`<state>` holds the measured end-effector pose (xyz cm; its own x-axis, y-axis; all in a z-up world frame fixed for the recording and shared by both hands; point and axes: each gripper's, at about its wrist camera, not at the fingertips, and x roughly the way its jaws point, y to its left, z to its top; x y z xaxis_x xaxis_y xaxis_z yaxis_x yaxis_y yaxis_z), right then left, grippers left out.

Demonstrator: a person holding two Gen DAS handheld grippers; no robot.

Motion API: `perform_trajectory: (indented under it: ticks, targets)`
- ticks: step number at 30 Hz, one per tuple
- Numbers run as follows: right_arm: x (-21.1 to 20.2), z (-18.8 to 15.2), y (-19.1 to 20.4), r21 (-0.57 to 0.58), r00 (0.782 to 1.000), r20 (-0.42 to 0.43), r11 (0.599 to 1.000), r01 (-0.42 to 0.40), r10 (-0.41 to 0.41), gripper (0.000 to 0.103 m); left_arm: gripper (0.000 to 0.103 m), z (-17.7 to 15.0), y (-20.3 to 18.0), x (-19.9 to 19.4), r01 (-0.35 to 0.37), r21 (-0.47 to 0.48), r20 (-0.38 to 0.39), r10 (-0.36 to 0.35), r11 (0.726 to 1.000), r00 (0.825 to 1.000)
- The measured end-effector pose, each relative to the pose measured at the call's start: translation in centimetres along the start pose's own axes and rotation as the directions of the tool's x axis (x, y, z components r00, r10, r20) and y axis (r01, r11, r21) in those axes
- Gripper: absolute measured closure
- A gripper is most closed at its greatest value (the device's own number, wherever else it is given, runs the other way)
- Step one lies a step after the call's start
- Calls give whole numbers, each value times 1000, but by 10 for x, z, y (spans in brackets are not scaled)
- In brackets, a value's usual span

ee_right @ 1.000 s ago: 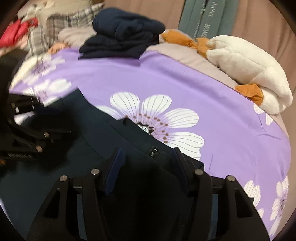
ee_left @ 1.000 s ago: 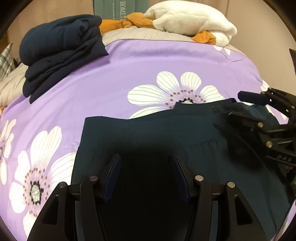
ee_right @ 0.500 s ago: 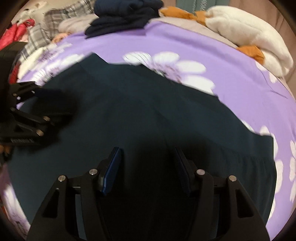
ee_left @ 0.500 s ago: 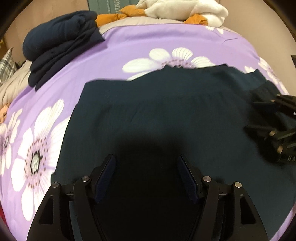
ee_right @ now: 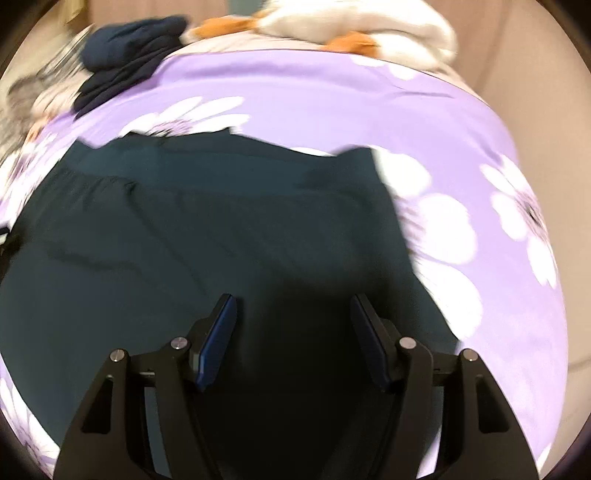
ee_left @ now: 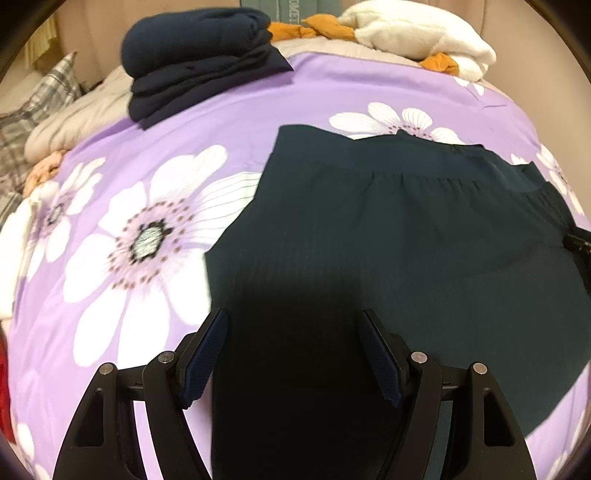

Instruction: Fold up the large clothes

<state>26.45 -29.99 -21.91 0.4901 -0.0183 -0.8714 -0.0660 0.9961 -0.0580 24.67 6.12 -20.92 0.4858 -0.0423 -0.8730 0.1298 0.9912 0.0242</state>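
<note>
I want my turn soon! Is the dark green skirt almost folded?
Not yet. Done: a navy pile sits folded at the back of the purple sheet. In hand: nothing; the left tool and right tool are both open above the skirt, which lies spread out flat. Left: every fold.

Garment (ee_left: pixel 406 229) dark teal. Bedspread (ee_left: pixel 258 107) lilac, white daisy print. Folded stack (ee_left: pixel 199 55) navy. Plush (ee_left: pixel 417 33) white, orange. Pillow (ee_left: pixel 33 107) grey plaid.
</note>
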Motion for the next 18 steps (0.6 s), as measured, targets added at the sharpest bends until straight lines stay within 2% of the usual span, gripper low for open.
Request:
perform_trajectory:
  ticks: [3, 7, 13, 18]
  targets:
    - [-21, -11, -13, 71, 999, 40, 997, -29, 26, 39, 30, -14, -8, -20, 29, 2, 39, -29, 1000, 999]
    - [-48, -34, -1, 57, 989, 103, 992, -111, 105, 37, 30, -36, -24, -34, 47, 9, 72, -47, 999, 996]
    - [-37, -72, 15, 20, 995, 58, 997, -77, 75, 37, 30, -61, -23, -22, 55, -24, 43, -54, 998, 998]
    - [-37, -98, -5, 92, 992, 81, 990, -106, 99, 36, 30, -77, -23, -28, 39, -35, 50, -38, 999, 998]
